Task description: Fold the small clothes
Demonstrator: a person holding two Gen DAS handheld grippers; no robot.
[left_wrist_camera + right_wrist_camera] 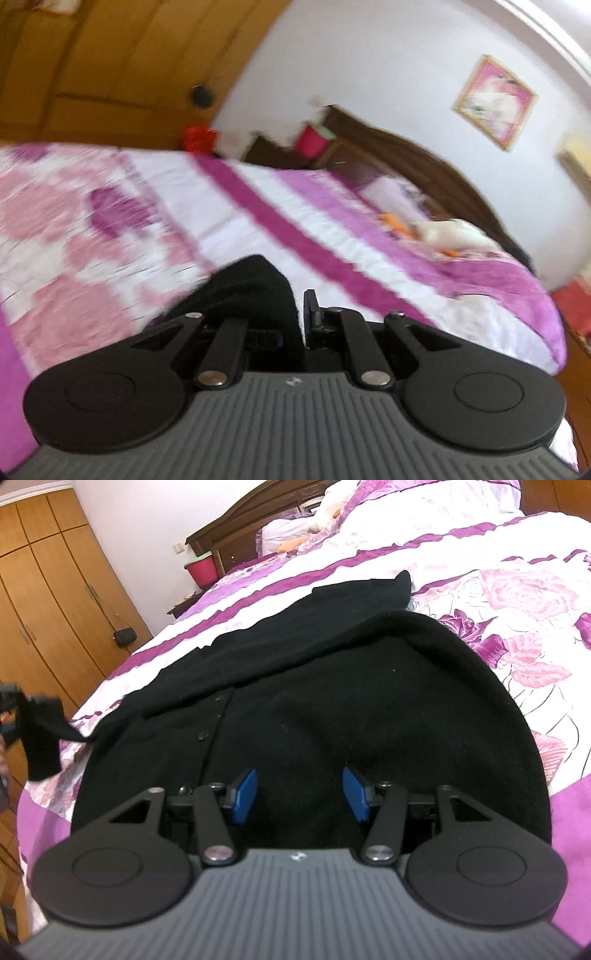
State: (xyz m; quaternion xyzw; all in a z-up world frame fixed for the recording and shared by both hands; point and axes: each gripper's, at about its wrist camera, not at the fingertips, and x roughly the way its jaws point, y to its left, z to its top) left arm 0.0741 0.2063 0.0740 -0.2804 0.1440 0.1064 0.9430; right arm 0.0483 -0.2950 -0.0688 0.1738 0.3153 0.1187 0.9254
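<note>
A bed (461, 542) with a purple floral bedspread carries the black buttoned cardigan (332, 709), spread flat across it. One fold looks to be in hand: a sleeve end (42, 734) of the cardigan is lifted off its left edge, clamped in the left gripper (301, 314), whose jaws are pressed together on black cloth. The right gripper (300, 794) is held over the cardigan's near hem, jaws apart, nothing between them. Next, the sleeve probably has to be carried across the cardigan's front and laid flat.

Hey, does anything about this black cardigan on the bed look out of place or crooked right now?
Yes. One sleeve is pulled off the bed's edge, pinched in the left gripper, while the rest of the black cardigan lies flat.
</note>
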